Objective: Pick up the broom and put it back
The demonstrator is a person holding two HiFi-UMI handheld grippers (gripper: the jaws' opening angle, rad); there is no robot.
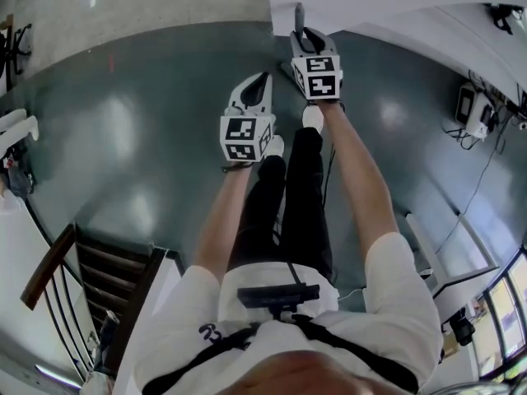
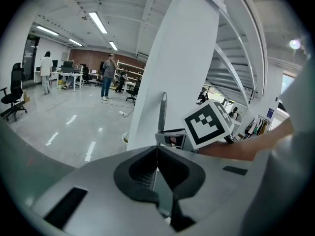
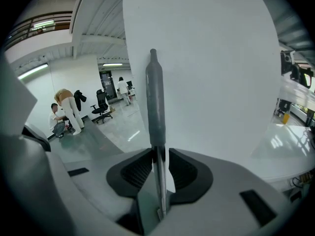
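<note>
The broom's grey handle grip (image 3: 155, 102) stands upright in front of a white column, and its thin metal shaft runs down between the jaws of my right gripper (image 3: 158, 154), which is shut on it. From the head view the handle tip (image 1: 299, 15) pokes out beyond the right gripper (image 1: 305, 35). My left gripper (image 1: 262, 85) hangs lower and to the left of it, jaws together with nothing between them. In the left gripper view (image 2: 156, 149) the broom handle (image 2: 162, 112) rises a little way ahead, beside the right gripper's marker cube. The broom's head is out of sight.
A white column (image 2: 177, 58) rises directly ahead of both grippers. A wooden stair railing (image 1: 74, 278) is at the lower left. Cables and a small device (image 1: 469, 109) lie on the floor to the right. People and office chairs are far off on the open floor.
</note>
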